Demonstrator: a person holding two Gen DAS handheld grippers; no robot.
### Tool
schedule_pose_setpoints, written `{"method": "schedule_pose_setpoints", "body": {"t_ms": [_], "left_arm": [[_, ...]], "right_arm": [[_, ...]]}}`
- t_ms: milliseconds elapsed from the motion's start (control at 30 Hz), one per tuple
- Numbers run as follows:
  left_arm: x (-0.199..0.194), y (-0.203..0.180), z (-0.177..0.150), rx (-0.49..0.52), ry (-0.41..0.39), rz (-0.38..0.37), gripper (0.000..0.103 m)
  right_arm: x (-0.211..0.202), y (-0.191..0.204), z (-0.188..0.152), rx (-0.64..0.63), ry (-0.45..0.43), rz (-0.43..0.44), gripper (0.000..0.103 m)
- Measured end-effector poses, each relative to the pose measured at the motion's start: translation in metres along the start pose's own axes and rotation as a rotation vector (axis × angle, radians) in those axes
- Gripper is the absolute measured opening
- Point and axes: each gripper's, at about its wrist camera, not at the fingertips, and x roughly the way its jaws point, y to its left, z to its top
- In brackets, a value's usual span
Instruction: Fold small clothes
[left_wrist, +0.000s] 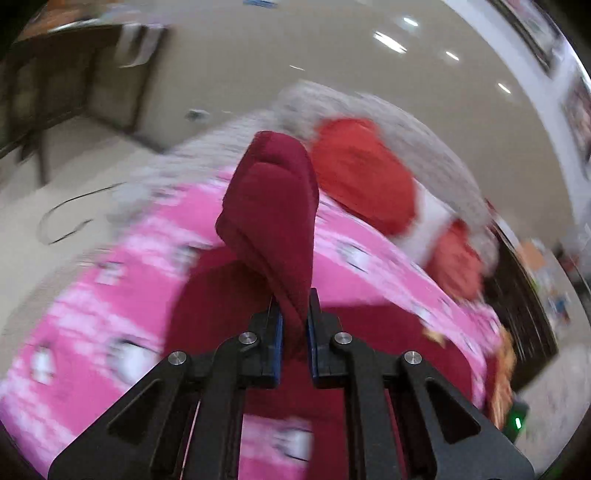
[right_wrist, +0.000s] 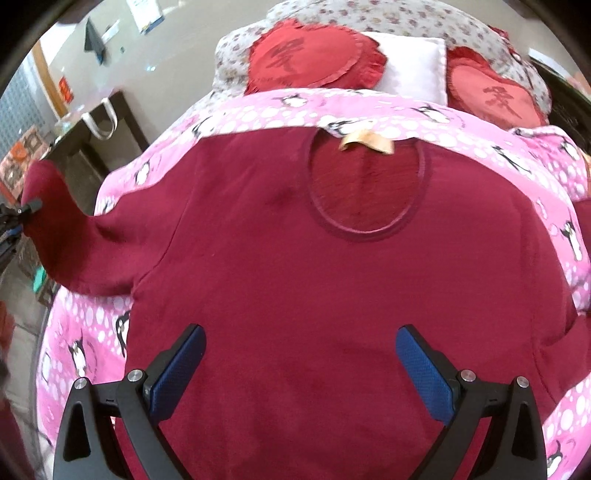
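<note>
A dark red long-sleeved shirt (right_wrist: 295, 266) lies flat on a pink penguin blanket (right_wrist: 258, 110), neck hole facing away from me, a tan label at the collar. My left gripper (left_wrist: 294, 314) is shut on the shirt's left sleeve (left_wrist: 273, 206) and holds it lifted off the bed; the same sleeve (right_wrist: 55, 221) rises at the far left of the right wrist view, where the left gripper (right_wrist: 26, 208) pinches it. My right gripper (right_wrist: 300, 345) is open and empty, hovering just above the shirt's lower body.
Two red heart-shaped cushions (right_wrist: 314, 59) (right_wrist: 495, 96) and a white pillow (right_wrist: 413, 62) lie at the head of the bed on a floral sheet (right_wrist: 369, 18). A dark side table (right_wrist: 96, 129) with a white bag stands left of the bed. Beige floor lies beyond.
</note>
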Motion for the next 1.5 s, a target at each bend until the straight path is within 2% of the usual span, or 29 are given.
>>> {"method": "schedule_pose_setpoints", "body": {"t_ms": [67,167,300,400,433,500,533,567,633,733,800,900,1000,1033,1100,1133,1167,1200,1233,1267,1367,1433,1500], "left_arm": [[0.020,-0.037,-0.018,0.055,0.054,-0.060,0.009],[0.056,-0.079,-0.052,0.113,0.129,-0.103,0.009],[0.104,-0.103,-0.100,0.160,0.230,-0.136,0.009],[0.134,-0.105,-0.130,0.196,0.348,-0.135,0.011],[0.134,-0.104,-0.134,0.203,0.356,-0.136,0.016],[0.126,-0.103,-0.134,0.206,0.372,-0.172,0.038],[0.119,-0.101,-0.131,0.193,0.384,-0.192,0.059],[0.110,-0.099,-0.126,0.175,0.376,-0.211,0.072],[0.085,-0.095,-0.114,0.167,0.319,-0.226,0.077],[0.058,-0.083,-0.099,0.218,0.245,-0.147,0.077],[0.049,-0.066,-0.091,0.228,0.201,-0.081,0.077],[0.045,-0.035,-0.086,0.214,0.170,0.032,0.077],[0.048,-0.003,-0.082,0.137,0.194,0.090,0.077],[0.049,0.003,-0.083,0.109,0.200,0.094,0.077],[0.050,0.013,-0.086,0.058,0.207,0.087,0.077],[0.049,0.017,-0.087,0.042,0.207,0.090,0.077],[0.049,0.018,-0.087,0.031,0.205,0.098,0.077],[0.048,0.019,-0.088,0.027,0.203,0.102,0.077],[0.047,0.019,-0.088,0.025,0.201,0.103,0.077],[0.045,0.018,-0.088,0.026,0.199,0.102,0.077],[0.041,0.010,-0.085,0.043,0.181,0.095,0.077],[0.039,0.003,-0.083,0.060,0.163,0.086,0.077],[0.043,-0.006,-0.081,0.080,0.155,0.083,0.077]], "right_arm": [[-0.008,-0.010,0.001,0.018,-0.014,0.000,0.102],[-0.017,-0.025,0.005,0.036,-0.033,-0.009,0.102],[-0.026,-0.051,0.009,0.073,-0.049,-0.035,0.102],[-0.027,-0.068,0.009,0.118,-0.037,-0.013,0.102],[-0.026,-0.072,0.009,0.131,-0.035,0.004,0.102],[-0.027,-0.077,0.008,0.140,-0.038,0.027,0.102],[-0.028,-0.077,0.008,0.139,-0.042,0.034,0.102],[-0.027,-0.077,0.010,0.136,-0.048,0.042,0.102],[-0.025,-0.072,0.016,0.132,-0.060,0.073,0.102],[-0.021,-0.057,0.023,0.125,-0.072,0.145,0.102],[-0.016,-0.048,0.026,0.119,-0.066,0.156,0.102],[-0.008,-0.038,0.026,0.089,-0.063,0.101,0.102],[0.002,-0.034,0.031,0.043,-0.084,0.024,0.102],[0.005,-0.035,0.033,0.026,-0.093,0.011,0.100],[0.018,-0.034,0.037,0.000,-0.095,-0.012,0.077],[0.026,-0.034,0.039,-0.008,-0.077,-0.001,0.056],[0.033,-0.034,0.040,-0.011,-0.062,0.007,0.046],[0.038,-0.032,0.040,-0.022,-0.069,-0.010,0.042],[0.037,-0.028,0.039,-0.048,-0.097,-0.025,0.029],[0.036,-0.026,0.039,-0.068,-0.109,-0.019,0.008],[0.020,-0.021,0.037,-0.103,-0.126,0.012,0.005],[-0.006,-0.027,0.037,-0.089,-0.183,0.036,0.005],[-0.032,-0.037,0.038,-0.068,-0.242,0.021,0.005]]}}
